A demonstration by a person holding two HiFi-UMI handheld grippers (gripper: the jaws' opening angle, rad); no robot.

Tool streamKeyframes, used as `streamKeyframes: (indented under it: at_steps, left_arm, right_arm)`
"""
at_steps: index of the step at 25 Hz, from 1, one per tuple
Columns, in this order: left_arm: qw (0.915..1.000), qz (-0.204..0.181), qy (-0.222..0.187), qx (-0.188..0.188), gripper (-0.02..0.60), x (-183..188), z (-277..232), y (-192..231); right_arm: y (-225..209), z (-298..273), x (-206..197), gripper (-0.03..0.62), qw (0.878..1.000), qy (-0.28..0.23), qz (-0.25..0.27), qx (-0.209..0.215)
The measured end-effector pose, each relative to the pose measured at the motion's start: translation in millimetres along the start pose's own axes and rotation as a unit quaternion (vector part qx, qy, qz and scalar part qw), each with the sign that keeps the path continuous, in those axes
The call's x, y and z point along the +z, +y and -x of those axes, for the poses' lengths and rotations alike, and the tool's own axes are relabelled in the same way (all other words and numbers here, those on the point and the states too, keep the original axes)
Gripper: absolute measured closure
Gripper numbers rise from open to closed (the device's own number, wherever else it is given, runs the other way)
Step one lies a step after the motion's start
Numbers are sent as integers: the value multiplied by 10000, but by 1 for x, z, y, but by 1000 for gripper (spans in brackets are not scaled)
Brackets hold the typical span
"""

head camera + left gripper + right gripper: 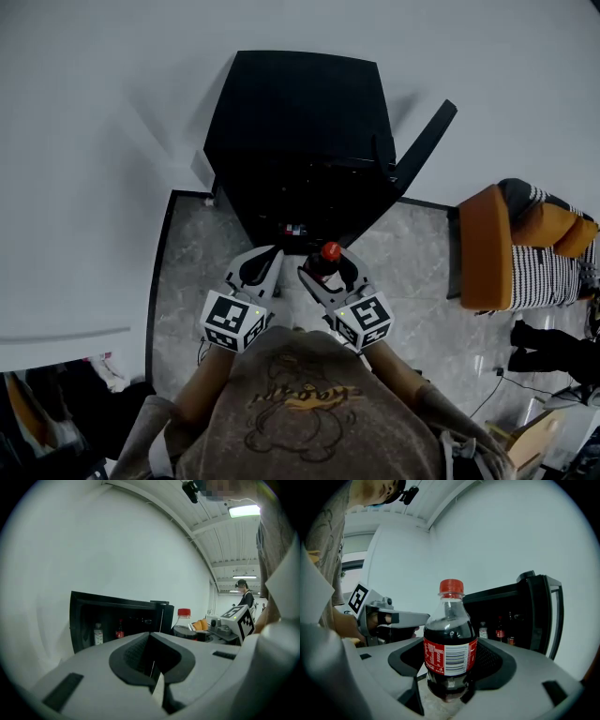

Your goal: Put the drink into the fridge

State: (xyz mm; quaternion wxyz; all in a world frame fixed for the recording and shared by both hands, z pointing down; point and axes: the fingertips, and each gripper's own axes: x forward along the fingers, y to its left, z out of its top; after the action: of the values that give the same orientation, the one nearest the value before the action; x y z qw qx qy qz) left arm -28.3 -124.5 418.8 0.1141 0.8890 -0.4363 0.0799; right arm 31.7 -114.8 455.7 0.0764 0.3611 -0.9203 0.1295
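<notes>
Head view: black fridge (300, 141) backs onto a white wall (94, 141), door (427, 145) swung out to the R, opening faces the person. Grey marble floor (187, 272) in front. Both grippers sit side by side just short of the opening. Left gripper (261, 262) carries nothing. Right gripper (330, 270) has the drink bottle (330, 251), red cap up, upright, not yet inside. Orange chair (483, 248) stands well to the R, clear of the door swing.

Left gripper view: left gripper (151, 660) is clenched, pads together, nothing btwn them. Fridge (117, 620) ahead, interior dark, open side toward the cam. On the shelf are a clear bottle w/ white label (97, 634) and a small red-label bottle (120, 631), w/ free room beside them. Drink bottle (183, 623) shows just R of the fridge edge. Print too small to read. A person (243, 595) stands far back.

Right gripper view: right gripper (445, 686) is clamped on the drink bottle (450, 639) low on the body, below the label. Dark cola, red cap, red label w/ barcode and white small print. Brand not legible. Fridge (520, 616) lies ahead-R, door (546, 616) edge-on at its R side. Left gripper (393, 620) is off to the L, apart from the drink bottle.
</notes>
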Motion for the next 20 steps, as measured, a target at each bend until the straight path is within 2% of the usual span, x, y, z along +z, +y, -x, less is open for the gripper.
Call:
streamKeyframes:
  at_steps: [20]
  left_arm:
    - [9997,70,187,-155,577,-4,-33,29]
  right_arm:
    - [-56,-76,-21,295,9996,185,122,-157]
